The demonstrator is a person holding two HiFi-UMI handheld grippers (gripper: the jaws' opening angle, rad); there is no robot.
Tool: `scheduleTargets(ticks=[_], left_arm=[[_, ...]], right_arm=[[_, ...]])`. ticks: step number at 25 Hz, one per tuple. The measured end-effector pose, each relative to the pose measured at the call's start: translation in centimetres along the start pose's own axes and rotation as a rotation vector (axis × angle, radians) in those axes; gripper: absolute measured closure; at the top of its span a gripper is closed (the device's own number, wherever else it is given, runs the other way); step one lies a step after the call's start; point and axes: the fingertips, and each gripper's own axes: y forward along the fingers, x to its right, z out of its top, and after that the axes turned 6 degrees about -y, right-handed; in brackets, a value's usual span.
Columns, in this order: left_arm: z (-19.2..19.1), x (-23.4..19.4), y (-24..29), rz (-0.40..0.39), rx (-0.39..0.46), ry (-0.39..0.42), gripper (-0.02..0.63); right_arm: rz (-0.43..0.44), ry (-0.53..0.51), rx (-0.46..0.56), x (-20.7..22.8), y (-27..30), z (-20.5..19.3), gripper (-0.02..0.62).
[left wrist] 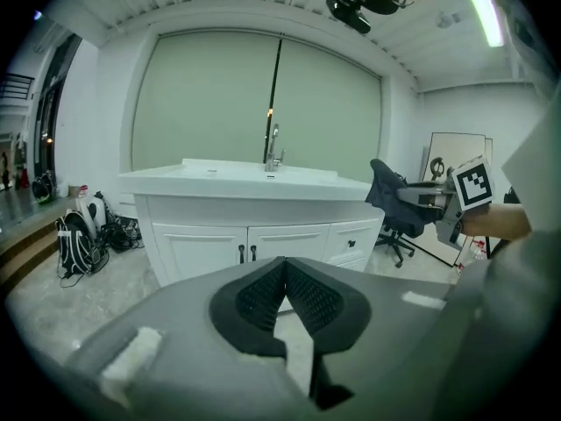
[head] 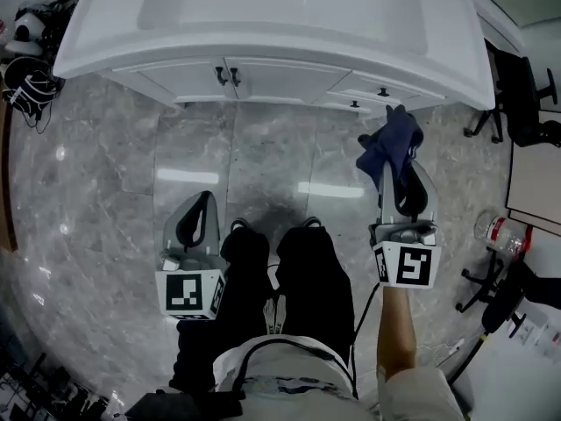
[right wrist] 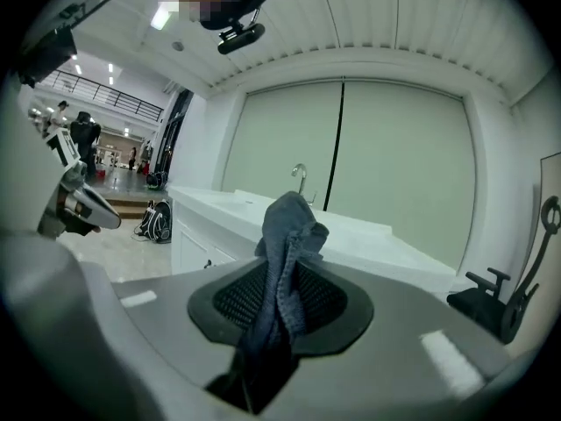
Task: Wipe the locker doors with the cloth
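I record the right gripper [right wrist: 282,274] clamped on the cloth [right wrist: 289,231], a soft, dark blue woven piece. It is bunched into a crumpled peak above the ribbed black pads [right wrist: 329,301] and trails down between them. In the head view the cloth [head: 390,143] stands off the jaw tips over the floor [head: 105,191], which is glossy grey stone with marble veining. The cloth is near the cabinet's right-hand drawers and clear of them. The left gripper [left wrist: 282,270] holds nothing: its textured pads meet at the tips (a wedge-shaped gap behind them shows only floor). The cabinet doors [left wrist: 245,251] are a pair of flat white panels, side by side, each with a small black handle [head: 228,75]. They sit under a thick, smooth white counter [head: 263,16] with a rounded edge and a chrome tap [left wrist: 273,147]. Neither gripper touches the doors.
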Motion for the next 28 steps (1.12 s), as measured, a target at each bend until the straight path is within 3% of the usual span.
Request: scheduleTargets(ticks=[6, 10, 14, 22, 25, 28], left_arm=[[-9.0, 0.6, 8.4, -0.089, 0.115, 0.053, 0.604], [-15.5, -0.2, 12.0, -0.093, 0.177, 0.063, 0.604], [-19.5, -1.6, 15.0, -0.081, 0.255, 0.085, 0.604], [-22.2, -3.3, 15.9, -0.044, 0.348, 0.12, 0.604], [-22.7, -3.5, 15.6, -0.026, 0.347, 0.117, 0.604], [-22.8, -3.3, 15.1, -0.013, 0.348, 0.127, 0.604]], right_arm=[[-0.049, -0.105, 0.146, -1.6, 4.5, -8.6, 0.499], [-0.097, -0.179, 0.246, -2.4, 7.3, -13.5, 0.499], [-0.105, -0.223, 0.354, -3.3, 10.3, -16.1, 0.499], [-0.163, -0.291, 0.47, -1.9, 13.9, -16.3, 0.497], [-0.165, -0.336, 0.465, -1.2, 15.3, -16.1, 0.497], [-0.166, -0.381, 0.397, -0.5, 17.4, -16.7, 0.497]])
